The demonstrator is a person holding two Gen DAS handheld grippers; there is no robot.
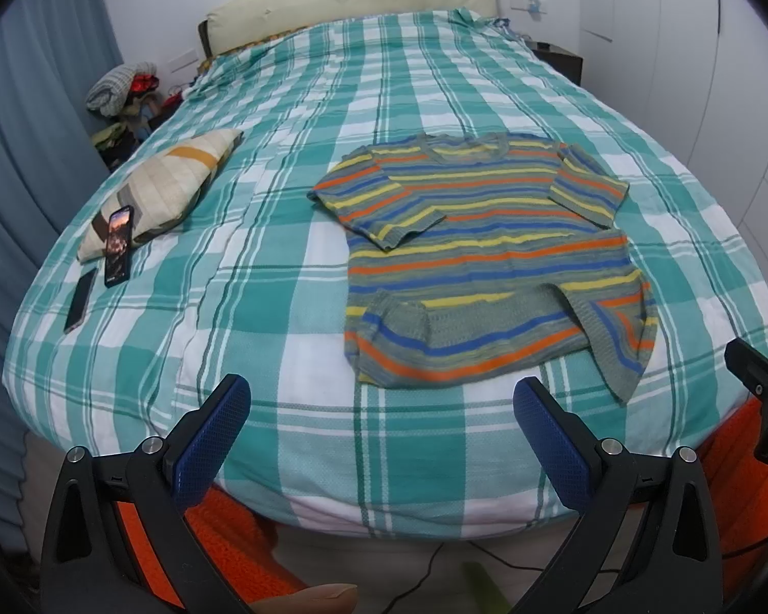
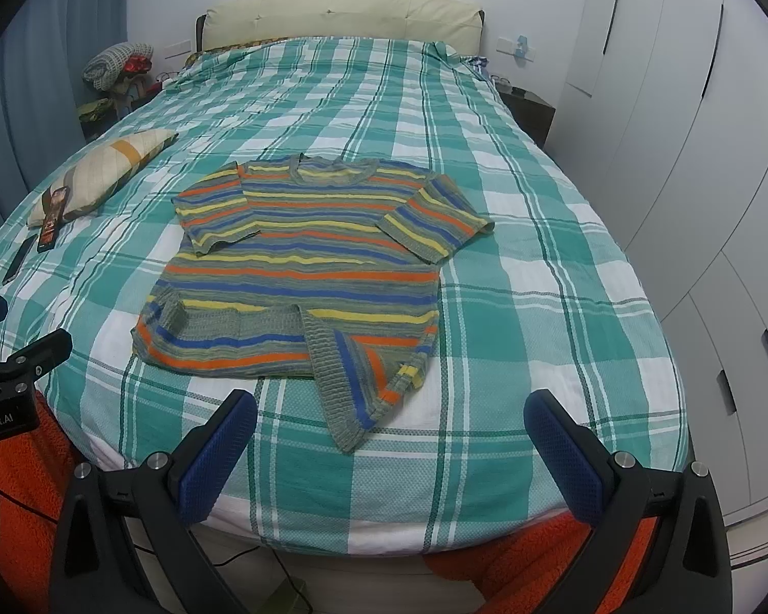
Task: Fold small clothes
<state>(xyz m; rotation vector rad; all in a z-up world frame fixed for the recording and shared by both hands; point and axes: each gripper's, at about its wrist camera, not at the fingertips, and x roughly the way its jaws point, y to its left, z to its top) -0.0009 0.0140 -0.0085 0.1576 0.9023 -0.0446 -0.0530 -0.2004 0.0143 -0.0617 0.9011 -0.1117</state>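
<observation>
Beyond our two spread, empty grippers, left gripper (image 1: 381,401) and right gripper (image 2: 389,417), the sweater (image 2: 302,276) lies lengthwise toward the headboard (image 2: 333,15) (right nearer its hem).

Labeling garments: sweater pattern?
Knitted striped sweater: grey with orange, yellow, blue horizontal stripes. Clearest in right wrist view.

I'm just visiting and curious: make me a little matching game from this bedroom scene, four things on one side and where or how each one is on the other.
Things:
1. striped sweater
2. lit phone
3. dark phone
4. left gripper

States:
A. flat on the checked bedspread, screen off
B. open, holding nothing
C. leaning against the small pillow
D. spread out, hem turned up

Pairs: 1-D, 2-C, 3-A, 4-B
</observation>
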